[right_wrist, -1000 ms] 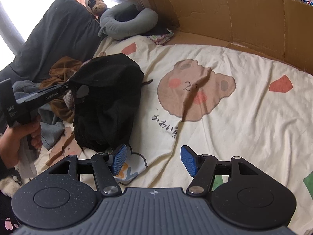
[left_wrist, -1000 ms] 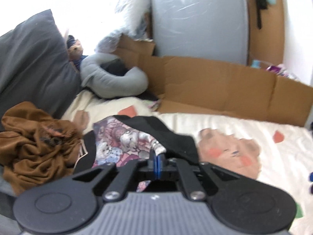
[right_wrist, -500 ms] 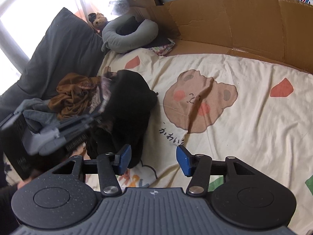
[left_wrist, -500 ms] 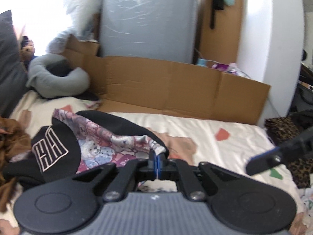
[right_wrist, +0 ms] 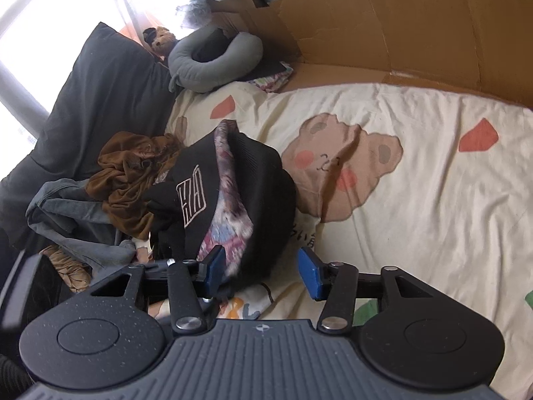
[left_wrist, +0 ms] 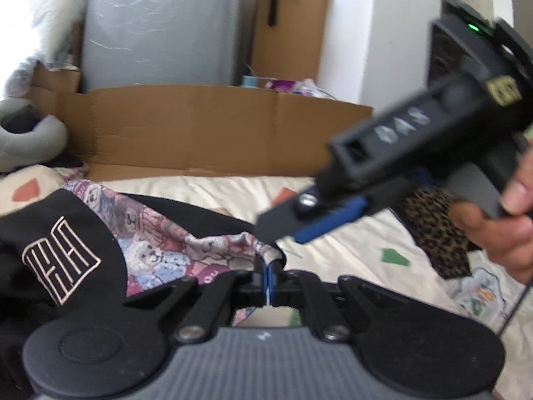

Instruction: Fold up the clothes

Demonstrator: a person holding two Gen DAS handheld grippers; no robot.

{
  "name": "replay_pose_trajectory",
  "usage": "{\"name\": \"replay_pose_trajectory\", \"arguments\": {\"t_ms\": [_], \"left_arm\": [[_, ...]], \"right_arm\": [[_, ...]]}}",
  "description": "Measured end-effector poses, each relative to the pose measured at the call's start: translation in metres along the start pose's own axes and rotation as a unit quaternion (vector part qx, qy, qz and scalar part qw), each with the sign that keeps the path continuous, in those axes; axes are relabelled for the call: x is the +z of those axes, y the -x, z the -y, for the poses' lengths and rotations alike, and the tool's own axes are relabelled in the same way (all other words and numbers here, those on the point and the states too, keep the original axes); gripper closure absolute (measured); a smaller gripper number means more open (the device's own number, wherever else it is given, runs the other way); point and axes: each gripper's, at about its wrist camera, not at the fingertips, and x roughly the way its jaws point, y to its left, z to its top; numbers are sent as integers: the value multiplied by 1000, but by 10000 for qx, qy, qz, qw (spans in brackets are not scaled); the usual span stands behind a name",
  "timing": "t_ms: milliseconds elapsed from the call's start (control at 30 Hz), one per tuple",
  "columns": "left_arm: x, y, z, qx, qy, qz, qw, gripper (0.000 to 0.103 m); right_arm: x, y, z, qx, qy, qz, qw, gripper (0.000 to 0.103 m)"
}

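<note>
Both hand-held grippers meet at the black jacket (right_wrist: 233,200): left (left_wrist: 268,275) clamped on its hem, right (right_wrist: 261,270) gaping just beside.

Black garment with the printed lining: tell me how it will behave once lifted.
Probably floppy: the black garment slumps in folds where the left gripper pinches its hem. Likely light, since that pinch holds it. It may drag the brown garment lying against it.

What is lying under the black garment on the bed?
The black garment lies partly on the cream printed bedsheet, and its left side overlaps the brown garment. Printed letters on the sheet show at its edge. Anything directly beneath it is covered.
</note>
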Motion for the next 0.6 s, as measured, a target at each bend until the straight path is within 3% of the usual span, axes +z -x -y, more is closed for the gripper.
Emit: {"name": "replay_pose_trajectory", "arguments": {"t_ms": [367,433,533,600], "left_arm": [[-18,2,23,-435,-84,-233,9987,102],[-20,2,25,-509,-87,-286,9983,102],[-22,3,24,-570,-35,-364,9977,97],[-22,6,11,-403,87,-391,9984,93]], "right_arm": [[-16,-21,12,-230,-32,-747,9969,79],[-19,-22,14,-265,-4,-807,9964,93],[-20,-19,21,-363,-7,-777,9963,97],[-20,-16,25,-414,-45,-712,9966,98]]}}
